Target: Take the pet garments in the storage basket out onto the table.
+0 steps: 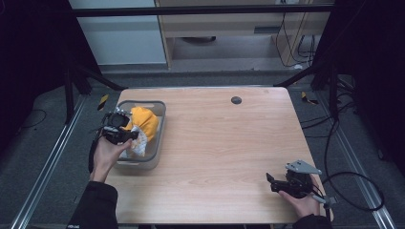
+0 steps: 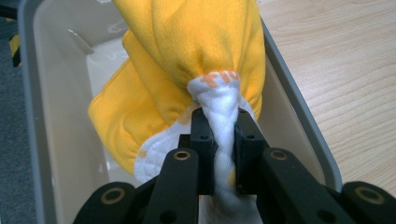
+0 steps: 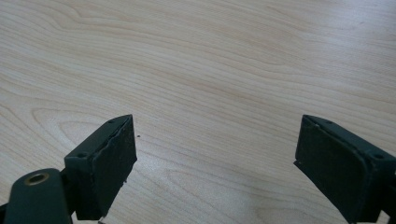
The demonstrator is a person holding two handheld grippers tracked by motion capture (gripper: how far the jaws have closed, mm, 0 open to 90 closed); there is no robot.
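Wooden table (image 1: pixel 224 143): left hand-held gripper (image 2: pixel 219 126) clamped on bunched yellow-white cloth (image 2: pixel 187 60) over grey bin (image 2: pixel 299 112).

Light wood-grain rectangular table (image 1: pixel 224 143) carries everything. Grey plastic rectangular bin (image 1: pixel 160 112) sits directly on it at about 9 o'clock, near the left edge. Small round black grommet (image 1: pixel 236 100) is set in the top at 12 o'clock, well apart from the bin.
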